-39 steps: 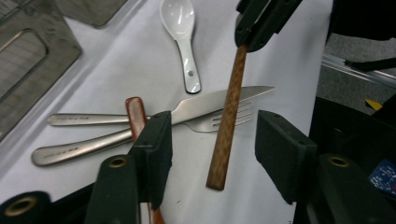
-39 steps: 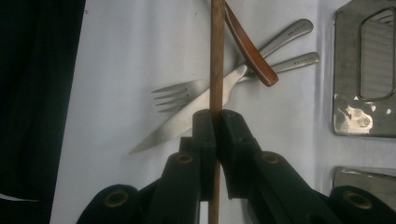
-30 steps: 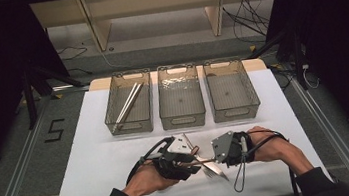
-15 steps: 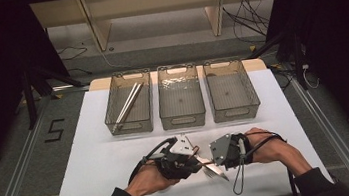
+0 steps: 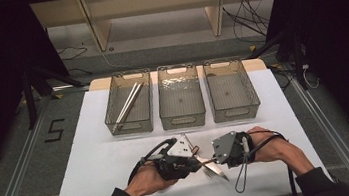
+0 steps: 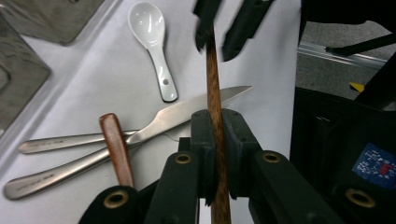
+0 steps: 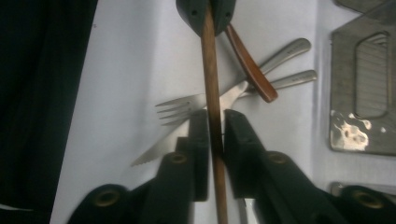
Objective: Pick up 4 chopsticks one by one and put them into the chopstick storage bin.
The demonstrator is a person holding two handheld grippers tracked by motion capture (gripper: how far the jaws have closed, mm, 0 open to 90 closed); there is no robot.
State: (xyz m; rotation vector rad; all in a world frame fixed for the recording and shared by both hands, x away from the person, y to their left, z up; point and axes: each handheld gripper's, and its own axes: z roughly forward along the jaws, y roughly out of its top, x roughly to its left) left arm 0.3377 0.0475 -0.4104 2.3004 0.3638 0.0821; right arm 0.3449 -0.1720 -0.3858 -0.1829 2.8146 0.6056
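— Where is the wooden chopstick (image 6: pixel 214 70)?

— Above the cutlery pile (image 6: pixel 116 135), its long axis spanning your two grippers. Your left gripper (image 6: pixel 217 128) is clamped on it; your right gripper (image 7: pixel 215 128) has just been easing open, the stick between its jaws, pads seemingly clear.

— Next?

— Left hand carries.

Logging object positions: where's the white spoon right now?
In the left gripper view, the white spoon lies on the table, upper left, just beyond the knife tip.
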